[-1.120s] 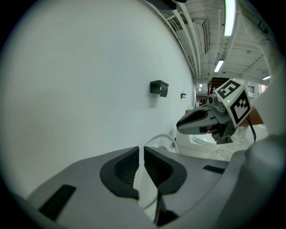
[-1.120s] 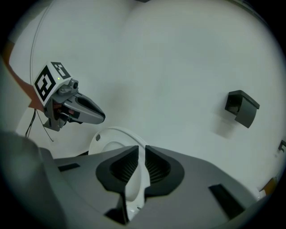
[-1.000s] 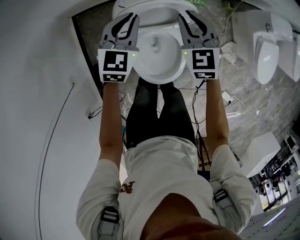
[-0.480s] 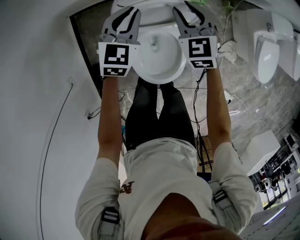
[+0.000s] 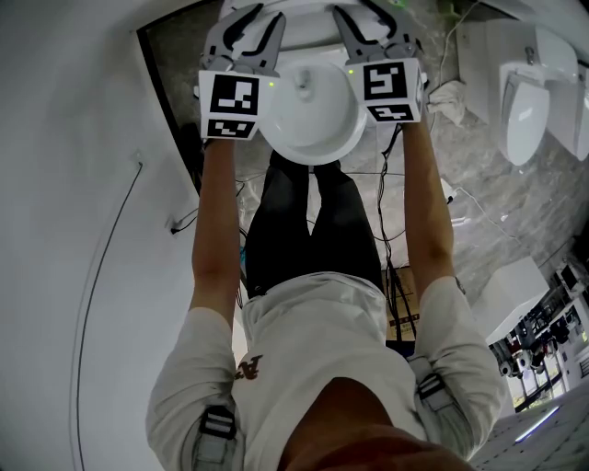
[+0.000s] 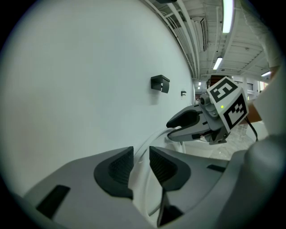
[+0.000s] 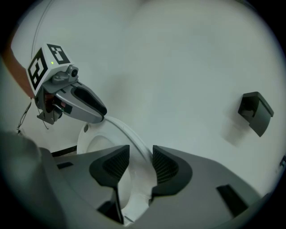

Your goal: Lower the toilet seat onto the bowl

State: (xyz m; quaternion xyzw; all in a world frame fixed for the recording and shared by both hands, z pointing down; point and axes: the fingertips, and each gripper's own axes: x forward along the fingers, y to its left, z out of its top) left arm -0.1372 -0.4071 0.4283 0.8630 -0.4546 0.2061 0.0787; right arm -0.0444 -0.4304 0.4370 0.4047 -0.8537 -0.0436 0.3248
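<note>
The white toilet bowl (image 5: 313, 120) sits at the top middle of the head view, with the raised toilet seat (image 5: 304, 17) behind it. My left gripper (image 5: 247, 28) is at the seat's left side. In the left gripper view its pads (image 6: 119, 166) stand close on the thin seat rim (image 6: 152, 137). My right gripper (image 5: 370, 23) is at the seat's right side. Its jaws have just been opening, and the seat rim (image 7: 127, 129) runs between its pads (image 7: 164, 165) with a gap on each side. Each gripper shows in the other's view: the right gripper (image 6: 187, 126) and the left gripper (image 7: 96, 112).
A white wall rises right behind the seat, with a black holder (image 7: 255, 112) fixed on it. More white toilets (image 5: 525, 101) stand at the right. Cables (image 5: 405, 184) lie on the stone floor beside the bowl. The person's legs (image 5: 308, 221) stand before the bowl.
Both grippers have shifted toward the top of the head view, along the seat's sides. The right gripper's jaws stand wider apart than a second ago.
</note>
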